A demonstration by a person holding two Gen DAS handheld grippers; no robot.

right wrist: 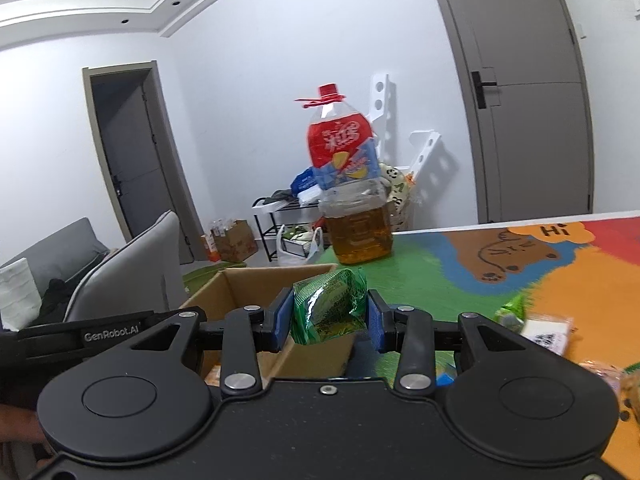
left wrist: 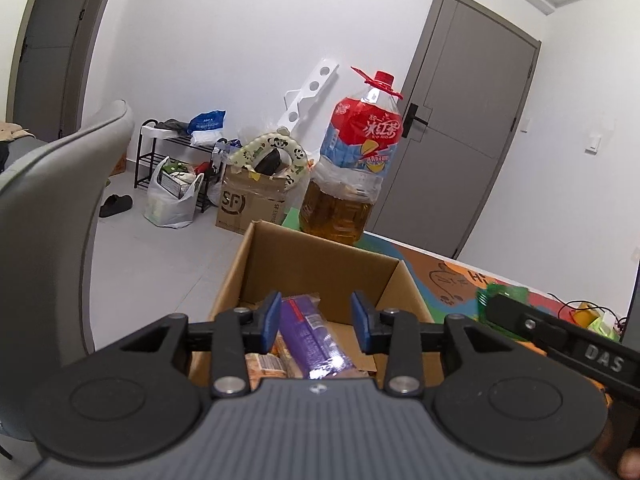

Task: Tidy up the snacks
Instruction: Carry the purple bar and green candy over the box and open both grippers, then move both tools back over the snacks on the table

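Note:
An open cardboard box (left wrist: pixel 320 264) stands on the table's left end. My left gripper (left wrist: pixel 316 322) hangs open above it, over a purple snack pack (left wrist: pixel 310 334) that lies in the box on other snacks (left wrist: pixel 264 366). My right gripper (right wrist: pixel 329 318) is shut on a green snack packet (right wrist: pixel 328 306) and holds it over the box's near right corner (right wrist: pixel 320 350). The right gripper with the green packet (left wrist: pixel 504 294) also shows in the left wrist view, to the right of the box.
A big oil bottle (right wrist: pixel 352 192) with a red cap stands on the colourful table mat (right wrist: pixel 440 276) behind the box. More snack packets (right wrist: pixel 548 330) lie on the mat at the right. A grey chair (left wrist: pixel 52 200) stands left of the table.

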